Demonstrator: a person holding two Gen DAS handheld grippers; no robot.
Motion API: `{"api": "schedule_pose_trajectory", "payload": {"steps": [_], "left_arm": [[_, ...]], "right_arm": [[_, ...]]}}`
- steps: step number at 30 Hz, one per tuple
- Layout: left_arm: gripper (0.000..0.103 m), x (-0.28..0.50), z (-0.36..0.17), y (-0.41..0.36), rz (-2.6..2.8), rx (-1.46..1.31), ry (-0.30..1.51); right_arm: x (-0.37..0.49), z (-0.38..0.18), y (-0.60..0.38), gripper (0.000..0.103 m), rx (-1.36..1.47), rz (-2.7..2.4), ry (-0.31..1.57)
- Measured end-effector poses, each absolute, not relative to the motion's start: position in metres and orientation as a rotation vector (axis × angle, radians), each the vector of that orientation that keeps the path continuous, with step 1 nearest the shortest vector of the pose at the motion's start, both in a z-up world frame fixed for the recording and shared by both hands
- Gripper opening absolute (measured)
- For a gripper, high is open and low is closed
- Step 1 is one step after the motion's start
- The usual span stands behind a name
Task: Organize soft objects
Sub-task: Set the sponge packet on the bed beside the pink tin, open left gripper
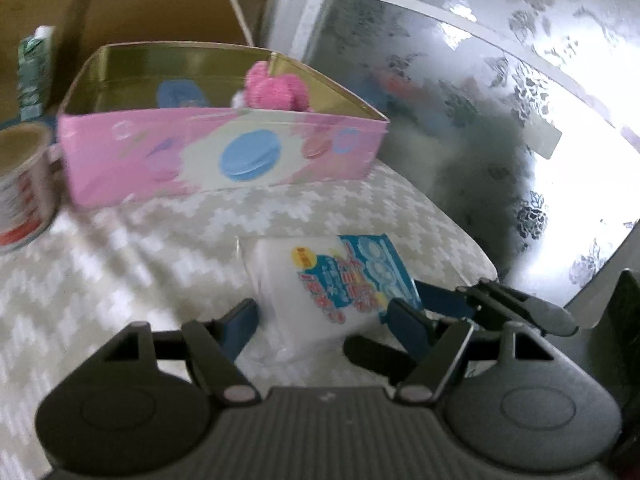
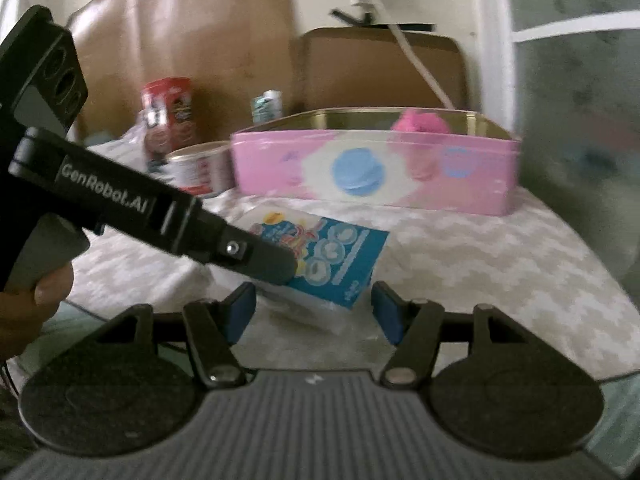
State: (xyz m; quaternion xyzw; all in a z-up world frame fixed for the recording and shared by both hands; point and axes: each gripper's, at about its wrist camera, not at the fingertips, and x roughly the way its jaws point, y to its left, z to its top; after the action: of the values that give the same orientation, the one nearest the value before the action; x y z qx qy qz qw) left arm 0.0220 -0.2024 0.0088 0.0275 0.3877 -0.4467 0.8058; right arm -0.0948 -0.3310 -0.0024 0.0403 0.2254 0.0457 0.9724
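A white sponge pack with a blue printed label point(image 1: 320, 280) sits between the blue pads of my left gripper point(image 1: 324, 320), which is shut on it just above the cloth. In the right wrist view one left finger point(image 2: 260, 260) crosses the pack point(image 2: 340, 256). My right gripper point(image 2: 314, 314) stands close in front of the pack with its pads apart; the pack's near corner lies between them untouched. Its fingers point(image 1: 520, 304) show at the pack's right side. Behind stands an open pink tin point(image 1: 224, 160) point(image 2: 376, 172) with a pink plush point(image 1: 276, 88) point(image 2: 418, 122) inside.
A zigzag-patterned cloth point(image 1: 120, 260) covers the table. Left of the tin stand a short can point(image 2: 196, 168), a red canister point(image 2: 168, 112) and a green-white carton point(image 2: 266, 106). A patterned glass door point(image 1: 480, 120) borders the right. A hand point(image 2: 40, 292) holds the left gripper.
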Motion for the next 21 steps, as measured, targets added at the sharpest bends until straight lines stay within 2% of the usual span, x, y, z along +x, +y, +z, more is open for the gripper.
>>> {"api": "schedule_pose_trajectory", "payload": {"steps": [8, 17, 21], "left_arm": [[0.075, 0.026, 0.012, -0.227, -0.908, 0.113, 0.806], [0.086, 0.023, 0.007, -0.237, -0.860, 0.151, 0.789], [0.088, 0.020, 0.007, -0.238, -0.838, 0.162, 0.784]], "right_arm": [[-0.105, -0.008, -0.359, 0.067, 0.110, 0.005, 0.426], [-0.110, -0.017, -0.361, 0.068, 0.115, 0.009, 0.408], [-0.113, -0.019, -0.359, 0.070, 0.109, 0.007, 0.398]]}}
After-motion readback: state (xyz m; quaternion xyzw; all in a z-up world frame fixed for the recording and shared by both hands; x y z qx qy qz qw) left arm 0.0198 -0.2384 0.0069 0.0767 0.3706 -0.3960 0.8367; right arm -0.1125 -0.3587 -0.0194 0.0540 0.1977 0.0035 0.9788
